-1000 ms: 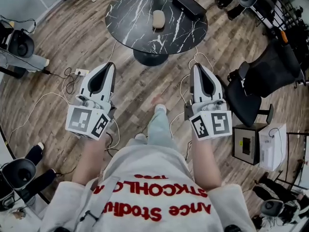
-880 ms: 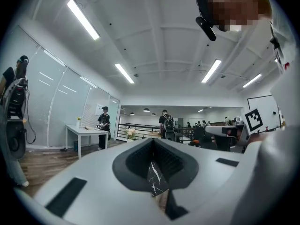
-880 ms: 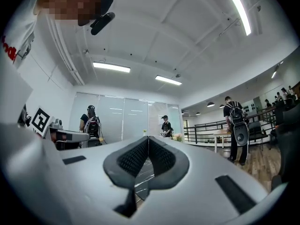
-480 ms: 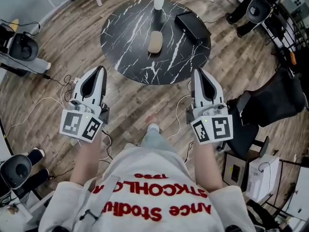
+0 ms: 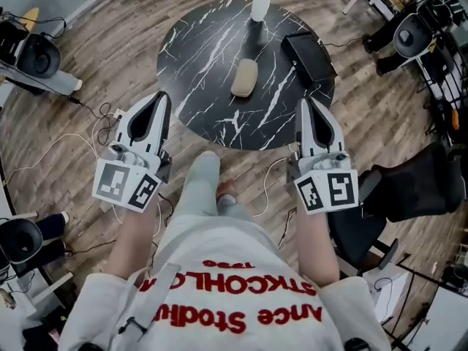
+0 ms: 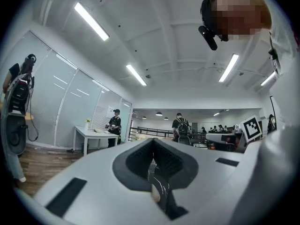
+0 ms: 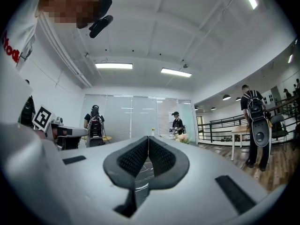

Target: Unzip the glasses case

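Observation:
A beige oval glasses case [image 5: 245, 77] lies shut near the middle of a round black marble table [image 5: 197, 57]. Both grippers hang over the wooden floor on the near side of the table, well short of the case. My left gripper [image 5: 161, 96] points at the table's left edge, and its jaws are shut on nothing. My right gripper [image 5: 305, 103] points at the table's right edge, also shut and empty. In the left gripper view the pads [image 6: 164, 158] meet at the tip. In the right gripper view the pads [image 7: 161, 156] touch, and marble shows through the gap below them.
A white vase [image 5: 260, 2] and a black box [image 5: 309, 55] stand at the table's far side. A black office chair [image 5: 409, 192] is at the right. Cables [image 5: 66, 148] trail over the floor at the left, near dark gear [image 5: 33, 53]. My leg [image 5: 201, 185] steps forward between the grippers.
The table and the case have come nearer and sit lower in the head view as I step toward it. Both grippers stay shut and empty, held the same way.

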A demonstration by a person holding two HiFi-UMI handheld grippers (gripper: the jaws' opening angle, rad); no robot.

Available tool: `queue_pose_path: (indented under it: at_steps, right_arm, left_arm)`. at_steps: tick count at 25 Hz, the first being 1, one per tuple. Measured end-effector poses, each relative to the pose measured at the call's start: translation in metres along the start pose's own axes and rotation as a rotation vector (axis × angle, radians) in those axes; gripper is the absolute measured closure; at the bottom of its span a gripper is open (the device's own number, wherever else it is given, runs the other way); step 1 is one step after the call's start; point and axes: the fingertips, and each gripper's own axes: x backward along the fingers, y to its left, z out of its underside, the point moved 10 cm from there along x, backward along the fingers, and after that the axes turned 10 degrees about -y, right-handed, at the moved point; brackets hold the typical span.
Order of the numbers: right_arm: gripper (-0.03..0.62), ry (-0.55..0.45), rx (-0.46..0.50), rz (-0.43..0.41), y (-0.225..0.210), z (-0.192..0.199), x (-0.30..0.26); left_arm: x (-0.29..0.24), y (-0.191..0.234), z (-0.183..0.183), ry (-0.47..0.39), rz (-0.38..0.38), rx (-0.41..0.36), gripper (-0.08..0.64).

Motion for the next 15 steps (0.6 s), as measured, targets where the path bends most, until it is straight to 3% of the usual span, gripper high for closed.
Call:
queue_pose_path:
  at_steps: [7, 15]
  right_arm:
    - [0.577, -0.029, 0.042, 0.067, -0.041, 0.013, -0.070]
    - [0.577, -0.039, 0.064, 0.190, -0.084, 0.036, -0.161]
  left_arm:
    - [-0.094, 0.046, 0.023, -0.012, 0.073, 0.006, 0.551]
    - [-0.216, 0.109, 0.051, 0.008, 0.229, 0.024, 0.551]
